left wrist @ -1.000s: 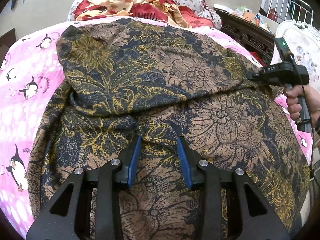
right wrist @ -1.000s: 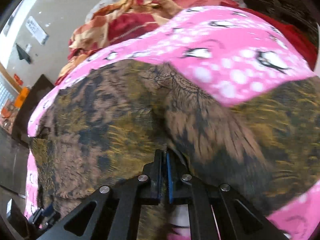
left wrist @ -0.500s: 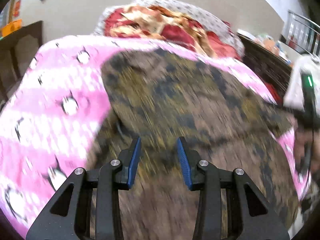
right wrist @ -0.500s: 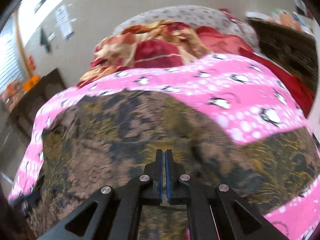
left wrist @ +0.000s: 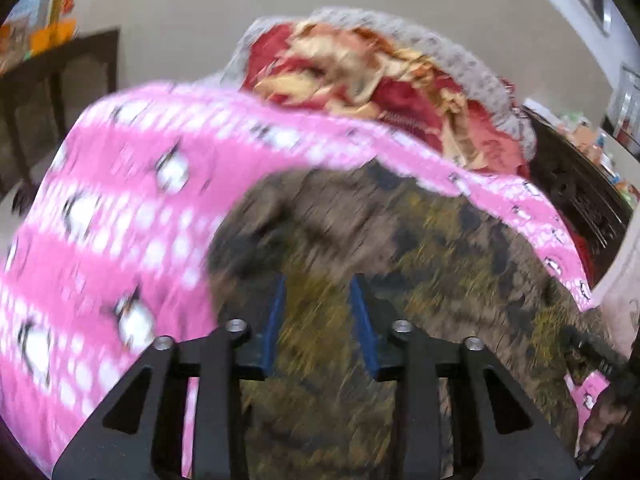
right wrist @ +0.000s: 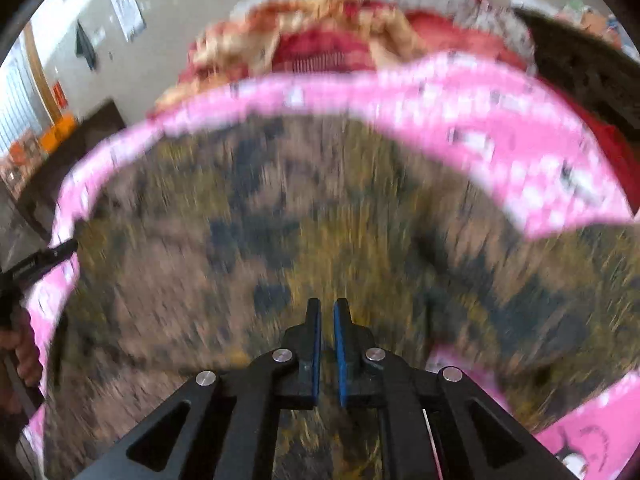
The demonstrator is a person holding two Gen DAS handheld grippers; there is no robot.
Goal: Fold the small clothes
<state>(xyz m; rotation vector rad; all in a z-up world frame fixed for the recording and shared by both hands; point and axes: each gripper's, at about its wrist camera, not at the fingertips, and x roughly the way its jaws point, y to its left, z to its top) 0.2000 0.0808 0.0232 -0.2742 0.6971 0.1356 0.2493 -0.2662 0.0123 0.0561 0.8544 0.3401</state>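
A dark brown and gold batik cloth [left wrist: 420,240] lies spread on a pink penguin-print bed sheet [left wrist: 120,208]. It fills the middle of the right wrist view [right wrist: 320,208] too. My left gripper [left wrist: 319,292] is open and empty above the cloth's left part. My right gripper [right wrist: 327,316] hovers over the cloth with a narrow gap between its blue pads and nothing in it. Both views are blurred by motion. The left gripper shows at the left edge of the right wrist view [right wrist: 40,260].
A heap of red and cream bedding [left wrist: 380,76] with a grey spotted pillow lies at the head of the bed. Dark wooden furniture [left wrist: 576,192] stands at the right, a dark chair [left wrist: 60,92] at the left. The pink sheet [right wrist: 480,120] rims the cloth.
My right gripper has let go of the cloth and its pads have parted slightly. Both grippers have lifted and tilted up from the cloth; the left one has moved toward the cloth's left edge.
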